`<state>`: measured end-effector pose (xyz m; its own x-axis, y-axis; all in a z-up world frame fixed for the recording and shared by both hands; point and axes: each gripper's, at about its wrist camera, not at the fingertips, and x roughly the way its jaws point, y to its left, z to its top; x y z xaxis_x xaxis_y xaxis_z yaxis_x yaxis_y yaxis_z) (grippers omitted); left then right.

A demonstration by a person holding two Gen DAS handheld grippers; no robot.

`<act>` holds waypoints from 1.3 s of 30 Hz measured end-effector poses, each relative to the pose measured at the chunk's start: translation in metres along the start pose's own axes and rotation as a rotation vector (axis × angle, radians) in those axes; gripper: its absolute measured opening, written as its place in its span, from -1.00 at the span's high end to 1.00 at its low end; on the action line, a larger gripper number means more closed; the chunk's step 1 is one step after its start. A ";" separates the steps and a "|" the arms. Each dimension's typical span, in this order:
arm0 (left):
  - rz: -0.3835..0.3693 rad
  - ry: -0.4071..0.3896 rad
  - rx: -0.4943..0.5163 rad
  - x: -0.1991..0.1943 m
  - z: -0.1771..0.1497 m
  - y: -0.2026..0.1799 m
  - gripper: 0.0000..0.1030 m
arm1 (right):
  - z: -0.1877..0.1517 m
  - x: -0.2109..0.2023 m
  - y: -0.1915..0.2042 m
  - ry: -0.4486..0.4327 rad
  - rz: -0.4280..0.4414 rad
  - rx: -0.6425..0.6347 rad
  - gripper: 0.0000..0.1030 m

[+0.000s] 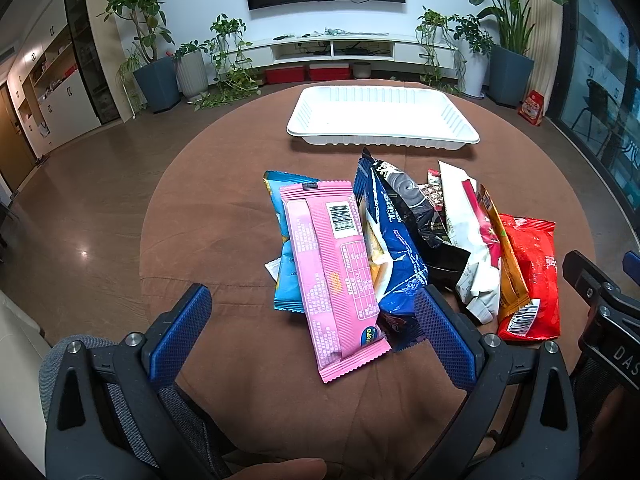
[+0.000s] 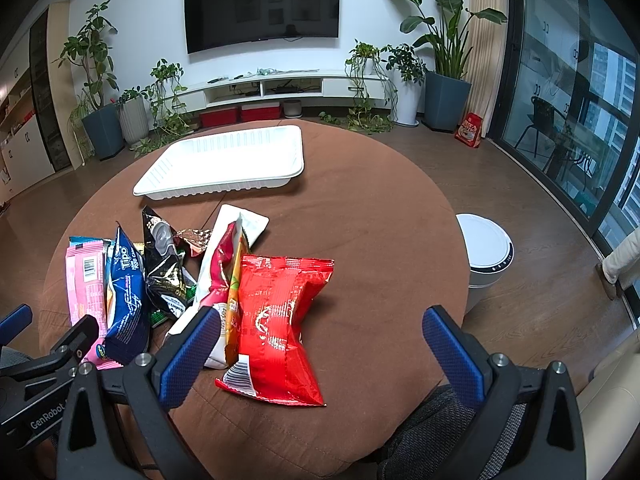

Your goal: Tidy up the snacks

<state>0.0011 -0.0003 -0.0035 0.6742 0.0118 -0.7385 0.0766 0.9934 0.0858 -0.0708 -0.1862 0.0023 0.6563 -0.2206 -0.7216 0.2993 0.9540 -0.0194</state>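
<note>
Lying in a loose heap at the middle of both views, on the round brown cloth-covered table [image 2: 360, 216], the snack packets look light, soft and crinkly, likely slippery where the film is glossy and easily crushed if pinched across the belly. The flat pink wrapper with a barcode [image 1: 335, 268] sits nearest the left claw [image 1: 312, 332], which gapes wide and holds nothing; its crimped lower end seems the safest place to pinch. The puffy red foil bag [image 2: 280, 332] lies low in the right view, between the spread fingers of the right claw [image 2: 320, 346], also empty; its flat sealed edge should grip better than the air-filled middle. The empty white ribbed plastic tray [image 1: 380, 136] waits beyond the heap, toward the top.
</note>
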 end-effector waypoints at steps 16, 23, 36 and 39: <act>-0.006 0.000 0.002 0.000 -0.001 -0.001 -0.99 | 0.000 0.000 0.000 0.000 -0.001 0.001 -1.00; -0.074 -0.013 -0.015 0.002 0.000 0.009 -0.99 | 0.002 -0.004 0.005 -0.002 0.008 0.000 -1.00; -0.057 0.046 0.004 0.021 0.000 0.054 -0.99 | 0.011 0.015 -0.037 0.087 0.301 0.105 -0.99; -0.081 0.050 0.011 0.023 -0.001 0.060 -0.99 | 0.011 0.028 -0.041 0.132 0.366 0.121 -0.98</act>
<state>0.0204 0.0593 -0.0156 0.6280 -0.0627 -0.7757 0.1376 0.9900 0.0314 -0.0575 -0.2339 -0.0094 0.6426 0.1646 -0.7483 0.1472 0.9319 0.3314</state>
